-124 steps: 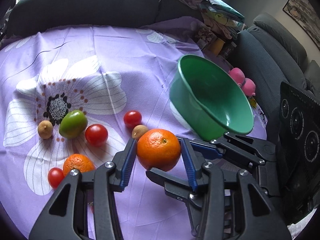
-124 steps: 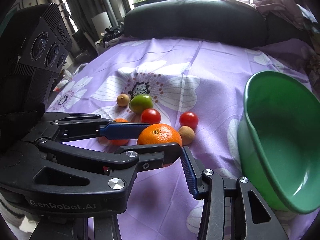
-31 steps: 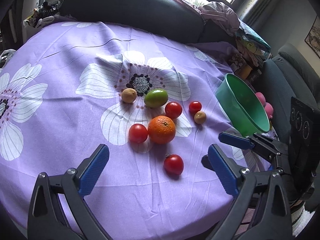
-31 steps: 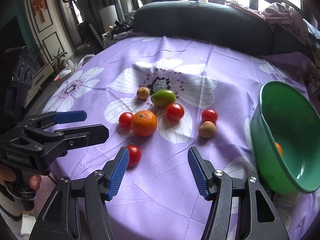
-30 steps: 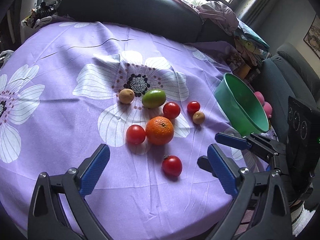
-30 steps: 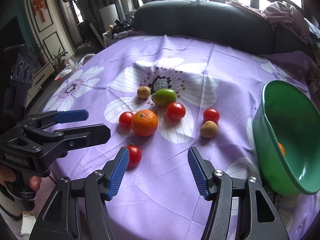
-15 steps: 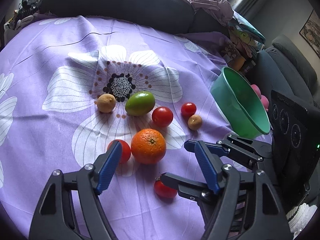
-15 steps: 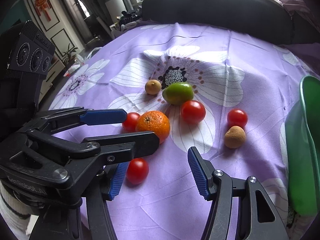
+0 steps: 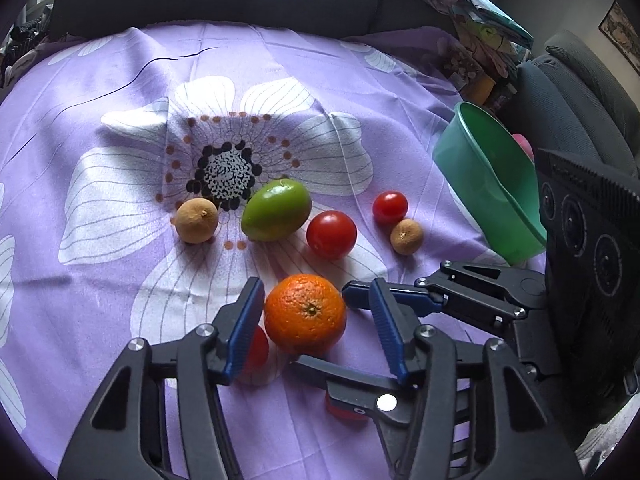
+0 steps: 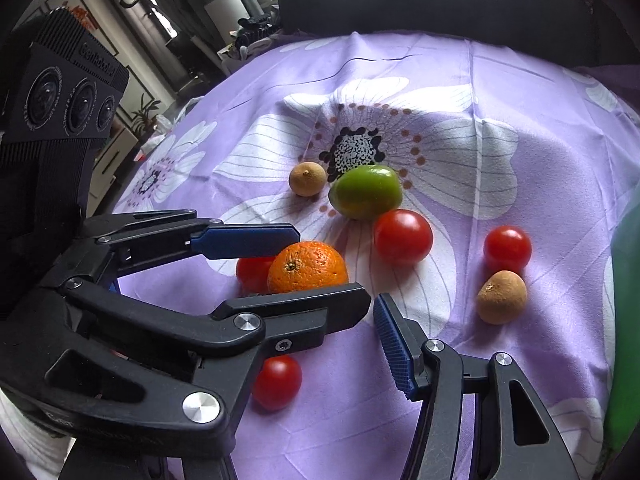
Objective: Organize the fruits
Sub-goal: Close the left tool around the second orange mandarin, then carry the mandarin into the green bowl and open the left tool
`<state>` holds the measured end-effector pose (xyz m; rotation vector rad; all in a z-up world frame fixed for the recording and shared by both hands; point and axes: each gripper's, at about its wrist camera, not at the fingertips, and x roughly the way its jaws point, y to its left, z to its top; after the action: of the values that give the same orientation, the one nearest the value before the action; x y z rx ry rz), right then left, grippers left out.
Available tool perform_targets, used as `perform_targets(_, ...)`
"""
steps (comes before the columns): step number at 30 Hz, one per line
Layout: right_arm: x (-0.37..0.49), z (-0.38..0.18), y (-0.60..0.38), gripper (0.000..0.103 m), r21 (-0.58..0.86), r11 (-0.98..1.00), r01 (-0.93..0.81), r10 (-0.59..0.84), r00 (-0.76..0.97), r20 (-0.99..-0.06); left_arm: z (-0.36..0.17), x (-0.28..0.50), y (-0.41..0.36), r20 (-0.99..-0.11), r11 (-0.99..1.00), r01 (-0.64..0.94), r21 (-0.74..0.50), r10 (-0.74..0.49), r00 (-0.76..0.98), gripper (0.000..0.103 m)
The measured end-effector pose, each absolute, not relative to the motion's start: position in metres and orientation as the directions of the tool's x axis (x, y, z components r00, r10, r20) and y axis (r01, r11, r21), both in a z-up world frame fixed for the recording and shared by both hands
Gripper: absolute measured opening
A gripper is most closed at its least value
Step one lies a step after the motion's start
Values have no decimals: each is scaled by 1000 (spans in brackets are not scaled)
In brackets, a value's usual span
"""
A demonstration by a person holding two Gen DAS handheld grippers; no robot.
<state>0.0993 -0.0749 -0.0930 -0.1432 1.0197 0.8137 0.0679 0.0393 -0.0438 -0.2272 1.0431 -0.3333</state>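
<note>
Orange (image 9: 305, 314) between closing left tongs (image 9: 316, 316).

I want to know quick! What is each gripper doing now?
Left gripper: closing around the round orange fruit, pads not yet pressing.
Right gripper: open, closing slightly, holding nothing.

**Two wrist cams, same fruit pile**

Both fisheyes ride just behind their tongs, tilted steeply down, close over the desk (image 9: 100, 92). Both catch the orange (image 9: 305, 313) (the right view from its right) and each other's rig.
</note>
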Motion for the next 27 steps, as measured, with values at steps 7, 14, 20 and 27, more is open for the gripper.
perform_targets(7, 100, -93, -69, 44, 247, 690, -680, 544, 263, -797, -47, 70, 44, -810, 927, 133, -352, -372, 454, 42)
perform_targets(14, 96, -89, -71, 42, 236, 696, -678, 546, 288, -787, -37, 62, 43, -791, 922, 142, -361, -383, 478, 42)
perform_targets(20, 86, -70, -84, 42, 208, 710, -672, 550, 345, -760, -16, 55, 29, -759, 917, 179, -358, -397, 516, 42)
perform_targets(27, 75, -43, -106, 42, 170, 731, -661, 552, 426, -717, 10, 53, 6, -725, 912, 237, -334, -409, 554, 42)
